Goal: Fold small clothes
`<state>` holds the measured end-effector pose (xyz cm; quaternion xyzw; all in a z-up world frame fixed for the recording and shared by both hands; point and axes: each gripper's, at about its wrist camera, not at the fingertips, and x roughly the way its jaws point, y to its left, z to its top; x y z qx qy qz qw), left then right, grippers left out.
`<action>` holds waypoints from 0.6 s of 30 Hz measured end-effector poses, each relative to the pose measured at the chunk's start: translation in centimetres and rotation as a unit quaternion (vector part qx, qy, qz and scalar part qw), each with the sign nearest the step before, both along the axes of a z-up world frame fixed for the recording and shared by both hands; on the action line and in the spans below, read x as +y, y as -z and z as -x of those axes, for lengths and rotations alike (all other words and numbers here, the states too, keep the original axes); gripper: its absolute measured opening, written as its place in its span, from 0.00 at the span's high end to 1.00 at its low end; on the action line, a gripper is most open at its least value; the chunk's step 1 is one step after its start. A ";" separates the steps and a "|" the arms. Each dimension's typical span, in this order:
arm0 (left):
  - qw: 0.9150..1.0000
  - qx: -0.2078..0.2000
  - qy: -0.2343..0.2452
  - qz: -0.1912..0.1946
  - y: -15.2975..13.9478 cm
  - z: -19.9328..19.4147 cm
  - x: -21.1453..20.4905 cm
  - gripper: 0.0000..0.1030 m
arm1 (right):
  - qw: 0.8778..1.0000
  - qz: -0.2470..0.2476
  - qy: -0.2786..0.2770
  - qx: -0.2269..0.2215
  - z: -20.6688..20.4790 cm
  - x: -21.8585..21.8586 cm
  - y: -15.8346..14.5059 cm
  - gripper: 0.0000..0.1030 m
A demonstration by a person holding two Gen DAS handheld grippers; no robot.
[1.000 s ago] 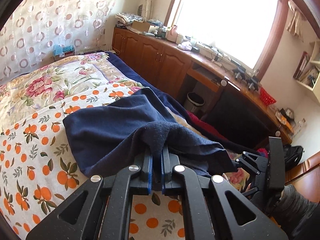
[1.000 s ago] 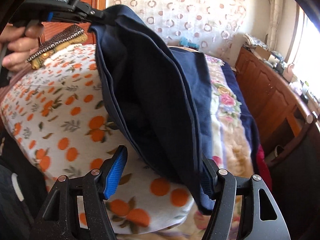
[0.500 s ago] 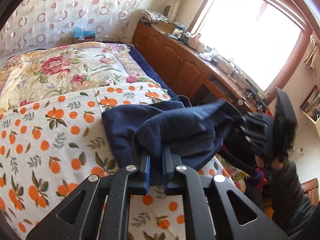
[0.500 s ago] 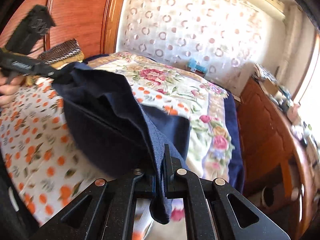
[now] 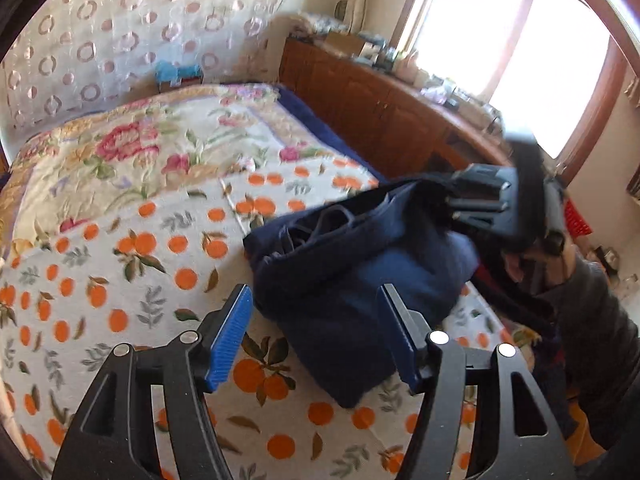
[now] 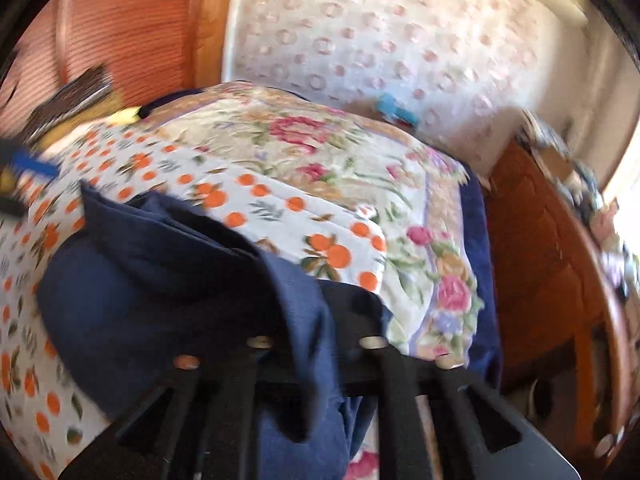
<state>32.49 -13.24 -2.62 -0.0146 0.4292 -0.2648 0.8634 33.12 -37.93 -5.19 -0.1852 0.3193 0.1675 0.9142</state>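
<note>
The navy garment lies bunched on the bed, on the orange-print cover near the bed's window-side edge. The left hand-held gripper stands with its jaws wide apart, one blue pad on each side of the garment's near end, gripping nothing. The right hand-held gripper has cloth draped across and between its fingers; in the left wrist view its body sits at the garment's far end with fabric running into it. The jaws appear clamped on the garment (motion blur hides the fingertips themselves).

Risks:
- Only one end is held. A pull by the right hand-held gripper is likely to drag the whole bundle and undo the stacked layers.
- The garment's layers gape open at the top of the bundle. A grasp by the left hand-held gripper may catch only the outer layer and leave the inner folds loose.
- The garment lies close to the bed's window-side edge; a slack end may slide off toward the wooden cabinet.

Clearance: the bed surface on the headboard side of the garment and toward the curtain carries open room. The cabinet stands just beyond the bed's window-side edge, so room there is narrow.
</note>
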 end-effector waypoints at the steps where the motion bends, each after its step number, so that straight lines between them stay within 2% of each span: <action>1: 1.000 0.003 -0.005 -0.006 0.8 -0.7 -0.4 0.37 | 1.000 -0.010 0.014 0.000 -0.2 0.0 0.0 0.56; 2: 1.000 0.004 -0.008 -0.012 1.1 -1.1 -0.7 0.37 | 0.999 -0.027 0.024 0.004 -0.9 -0.4 0.0 0.47; 4: 0.999 0.007 -0.019 -0.025 2.2 -2.8 -1.3 0.37 | 0.997 -0.068 0.037 0.014 -1.2 -1.2 -0.3 0.42; 5: 0.999 0.007 -0.023 -0.029 2.3 -3.2 -1.4 0.37 | 0.996 -0.072 0.045 0.012 -1.2 -1.5 -0.4 0.41; 7: 0.998 0.001 -0.041 -0.036 2.8 -4.6 -1.3 0.37 | 0.995 -0.075 0.059 0.004 -1.2 -1.9 -0.7 0.41; 10: 0.997 -0.003 -0.059 -0.049 3.6 -6.3 -1.0 0.37 | 0.988 -0.127 0.086 0.013 -0.9 -3.4 -1.5 0.41; 12: 0.997 0.006 -0.064 -0.050 4.0 -6.8 -1.0 0.37 | 0.987 -0.126 0.103 0.004 -0.1 -4.2 -1.7 0.41; 16: 0.997 0.001 -0.061 -0.041 3.6 -5.8 -0.5 0.37 | 0.985 -0.151 0.083 0.029 1.3 -4.6 -1.0 0.40; 18: 0.998 0.002 -0.058 -0.031 3.2 -4.8 0.1 0.37 | 0.984 -0.157 0.075 0.041 2.1 -4.9 -0.2 0.36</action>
